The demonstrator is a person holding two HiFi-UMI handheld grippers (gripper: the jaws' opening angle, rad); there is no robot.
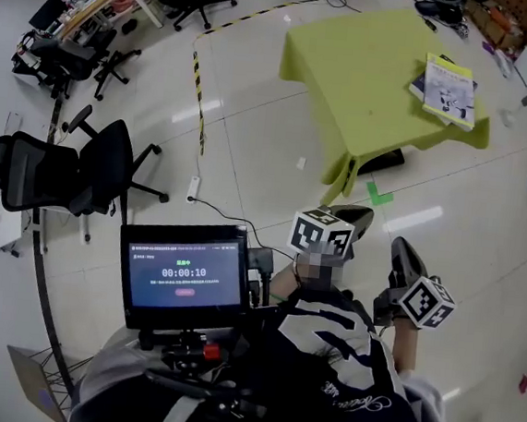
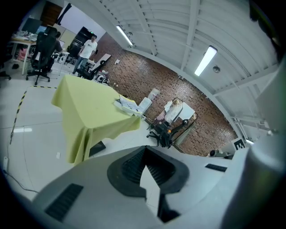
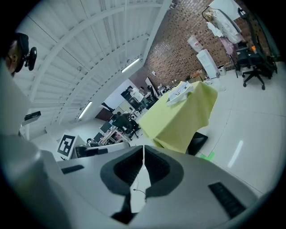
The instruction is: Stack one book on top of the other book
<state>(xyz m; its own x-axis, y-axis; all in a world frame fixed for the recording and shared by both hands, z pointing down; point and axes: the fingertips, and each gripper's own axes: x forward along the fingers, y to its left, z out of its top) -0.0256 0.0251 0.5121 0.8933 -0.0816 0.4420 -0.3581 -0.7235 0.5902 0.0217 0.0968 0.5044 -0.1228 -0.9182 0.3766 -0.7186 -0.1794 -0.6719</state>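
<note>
Left tool [image 1: 360,214] and right tool [image 1: 400,248], both clenched on nothing, are held low in front of the person, well apart from the bench [image 1: 352,66] with its yellow-green cloth. Near the bench's far right corner the upper book [image 1: 449,89] lies askew on the lower book [image 1: 417,84], which shows only an edge. Both look thin, likely light and a little floppy with slick covers. Pinch the upper book at a free edge near the spine.

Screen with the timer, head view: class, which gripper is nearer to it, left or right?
Left. The left gripper is up and to the right of the screen in the picture; the right gripper is further right, beyond the left one.
</note>
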